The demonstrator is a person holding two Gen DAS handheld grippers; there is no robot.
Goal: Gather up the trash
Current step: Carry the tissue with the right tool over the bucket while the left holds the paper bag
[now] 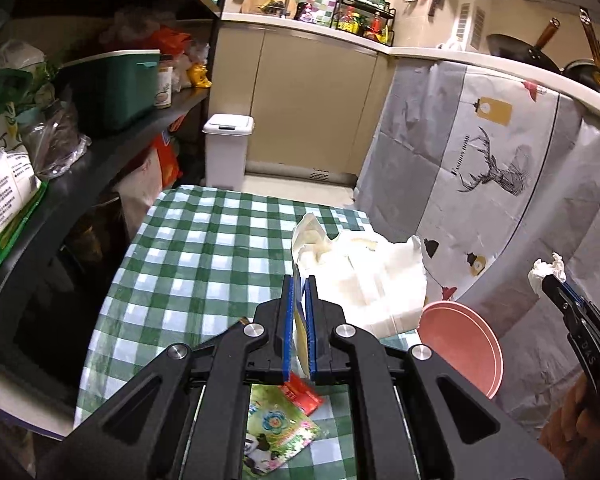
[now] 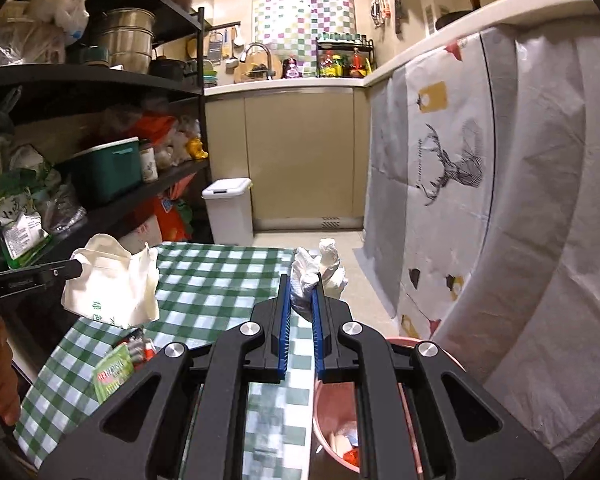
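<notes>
A white bag (image 1: 364,276) is pinched by its edge in the clenched jaws of the left gripper (image 1: 299,312), held up over the checked tabletop (image 1: 204,248). Crumpled tissue (image 2: 320,272) is clamped in the right gripper (image 2: 300,304). The pink bin (image 2: 340,432) is seen directly below the right jaws, so that hand is judged nearer; wrappers (image 1: 280,428) are left on the cloth.
</notes>
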